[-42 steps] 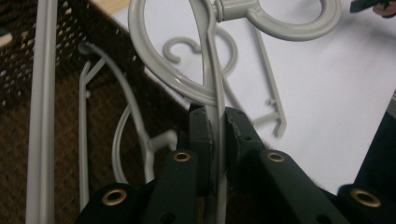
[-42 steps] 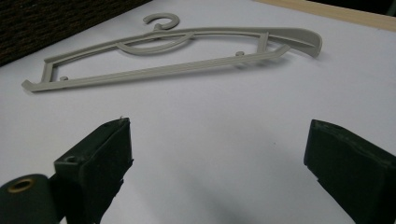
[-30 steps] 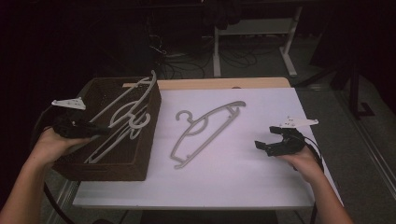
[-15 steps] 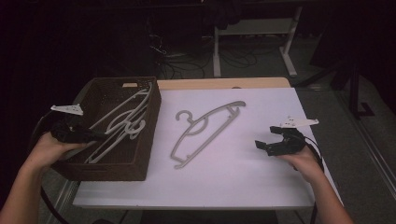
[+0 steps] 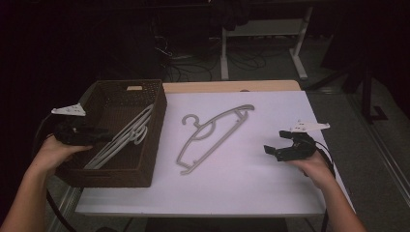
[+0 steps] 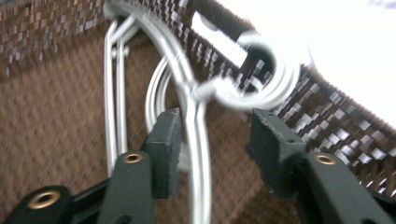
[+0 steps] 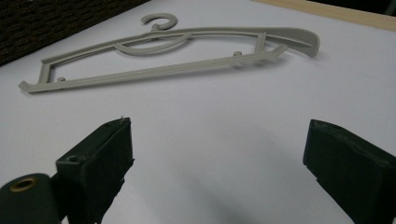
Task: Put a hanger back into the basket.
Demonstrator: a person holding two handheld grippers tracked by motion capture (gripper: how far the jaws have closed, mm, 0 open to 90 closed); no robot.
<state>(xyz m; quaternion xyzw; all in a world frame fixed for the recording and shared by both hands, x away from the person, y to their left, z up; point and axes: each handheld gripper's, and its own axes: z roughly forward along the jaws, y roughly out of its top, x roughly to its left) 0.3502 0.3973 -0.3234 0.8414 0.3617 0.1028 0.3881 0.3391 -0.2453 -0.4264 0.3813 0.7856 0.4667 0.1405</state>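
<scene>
**A:** Lowered since the earlier frames: the basket hangers (image 5: 121, 140). One second ago they stood lifted above the rim; now they lie down inside the brown woven basket (image 5: 153, 140), at left of the high view. Left gripper (image 5: 99, 136) sits lower too, over the basket's near-left part.

**B:** Left jaws?

**A:** Spread. In the left gripper view one pale hanger stem runs up between the pads (image 6: 168, 140), nearer the left one; cannot tell if it touches. Nothing pinched. Hooks (image 6: 261, 79) lie against the woven wall, upper right of that view.

**B:** Right side?

**A:** Right gripper (image 5: 274, 151) unchanged from both earlier frames: low over the white table (image 5: 232, 193), right of centre, hand (image 5: 314, 164) behind it. Jaws wide apart, holding nothing.

**B:** The loose hanger?

**A:** Grey hanger (image 5: 210, 133) lies flat on the white surface, mid-frame, same place as before. Between basket and right gripper, apart from both. Long axis diagonal: lower left to upper right of the high view. Hook points toward the upper left, toward the basket. In the right gripper view it (image 7: 177, 53) lies across the upper frame, hook uppermost, well beyond the jaws.

**B:** Basket hangers' axis?

**A:** Roughly parallel, lower left to upper right, hooks at the upper-right end.
</scene>
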